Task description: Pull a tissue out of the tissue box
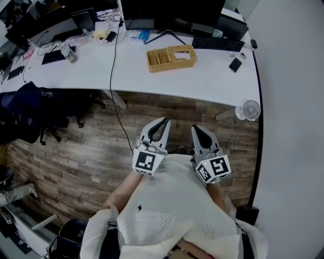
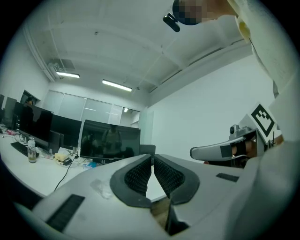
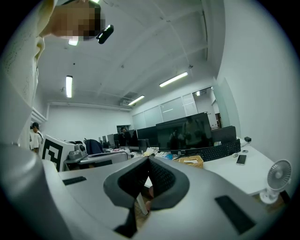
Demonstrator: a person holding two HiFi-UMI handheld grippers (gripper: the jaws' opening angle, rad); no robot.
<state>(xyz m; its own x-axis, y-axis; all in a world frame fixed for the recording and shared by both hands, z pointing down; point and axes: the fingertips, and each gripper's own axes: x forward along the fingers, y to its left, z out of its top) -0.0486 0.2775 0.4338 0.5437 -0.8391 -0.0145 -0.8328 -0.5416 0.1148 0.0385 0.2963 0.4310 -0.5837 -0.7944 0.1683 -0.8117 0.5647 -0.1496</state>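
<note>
the person is standing back from the long white desk (image 1: pixel 202 76) and is holding both tools close to the body, over the wood floor (image 1: pixel 76 152).

the left gripper (image 1: pixel 163 120) is pointing toward the desk. in the left gripper view its jaws are pressing together at the tips, shut tight, and nothing is sitting between them (image 2: pixel 152 157).

the right gripper (image 1: pixel 195 127) is sitting just to the right of the left one, near it but apart. in the right gripper view its jaws are also meeting at the tips, with nothing between them (image 3: pixel 148 159).

the tissue box (image 1: pixel 181 53) is sitting far away on the desk, in the right part of a woven basket (image 1: pixel 158 59). something white is showing at its top. it is well apart from both tools, and neither tool is touching it. in the right gripper view the basket is showing small, far past the jaws (image 3: pixel 193 161).

a dark monitor (image 1: pixel 172 12) is standing behind the basket. a black keyboard (image 1: pixel 217 44) and a phone (image 1: pixel 235 65) are lying to the right of it. a small white fan (image 1: pixel 250 110) is standing below the right end of the desk.
</note>
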